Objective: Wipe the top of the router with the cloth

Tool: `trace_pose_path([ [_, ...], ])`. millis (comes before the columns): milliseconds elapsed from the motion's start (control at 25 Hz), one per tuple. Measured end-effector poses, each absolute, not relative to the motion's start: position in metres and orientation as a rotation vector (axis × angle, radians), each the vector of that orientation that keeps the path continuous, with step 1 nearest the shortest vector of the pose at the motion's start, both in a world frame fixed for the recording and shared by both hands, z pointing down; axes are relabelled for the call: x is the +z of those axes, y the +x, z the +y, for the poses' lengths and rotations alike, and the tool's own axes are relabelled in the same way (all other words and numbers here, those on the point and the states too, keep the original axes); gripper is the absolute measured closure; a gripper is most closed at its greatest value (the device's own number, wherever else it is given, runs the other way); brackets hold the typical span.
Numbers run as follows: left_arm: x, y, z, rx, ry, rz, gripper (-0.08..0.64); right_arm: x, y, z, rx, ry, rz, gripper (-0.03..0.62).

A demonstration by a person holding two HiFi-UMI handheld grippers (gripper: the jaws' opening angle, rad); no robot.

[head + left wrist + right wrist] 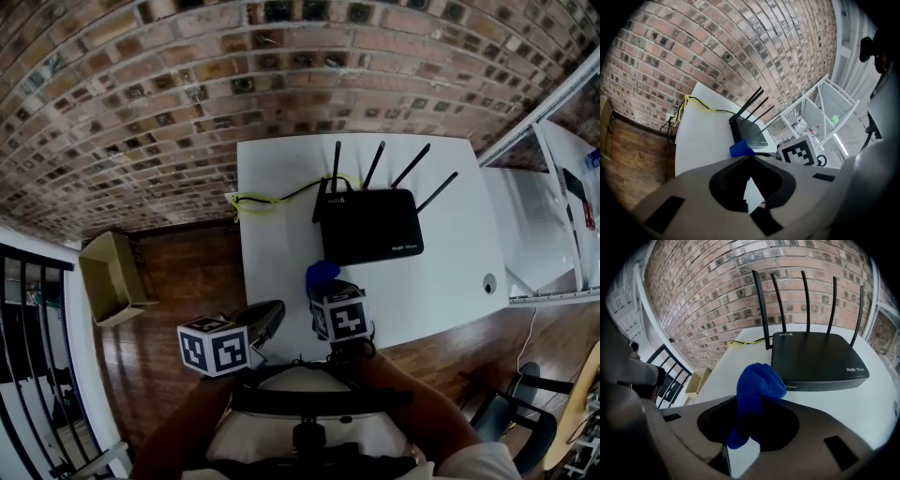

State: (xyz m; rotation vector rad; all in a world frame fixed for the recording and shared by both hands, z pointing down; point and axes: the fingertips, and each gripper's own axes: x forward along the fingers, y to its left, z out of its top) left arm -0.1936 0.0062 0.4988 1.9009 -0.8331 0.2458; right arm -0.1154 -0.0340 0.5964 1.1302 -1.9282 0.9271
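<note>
On the white surface point(281, 187), against the brick wall point(187, 75), a black router point(370, 225) is seen lying flat, with four thin antennas point(375, 164) raised along its far edge; a yellow cable point(258, 202) is looped on the far left part of the surface and is led to the router's far left corner. The blue cloth point(322, 274) is held bunched in the right claw point(326, 289), which is closed on it; in the right gripper view the cloth point(757, 385) is seen pinched in the right claw point(752, 416), with its upper fold standing out past the tips. The cloth is placed just near of the router's near left corner, above the surface and not on the router's top; whether it touches the router's front edge cannot be told. The router's top point(815, 355) is shown bare and dark, with small white print at two corners. The left claw point(272, 311) is held over the near left edge of the surface, left of the right one and well apart from the router; in the left gripper view the left claw point(750, 176) is seen pressed together with nothing in it, and the router point(752, 133) is seen beyond it. Left of the surface, a cardboard box point(111, 277) is set on the wooden floor point(187, 281).
</note>
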Motion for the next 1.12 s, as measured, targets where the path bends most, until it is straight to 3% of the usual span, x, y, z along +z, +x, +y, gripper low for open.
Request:
trace_pose_path([
  [1120,0.506,-0.228,-0.009,0.216,1.843,-0.880,0.532,0.610,-0.144,-0.097,1.013,1.223,-1.842,0.457],
])
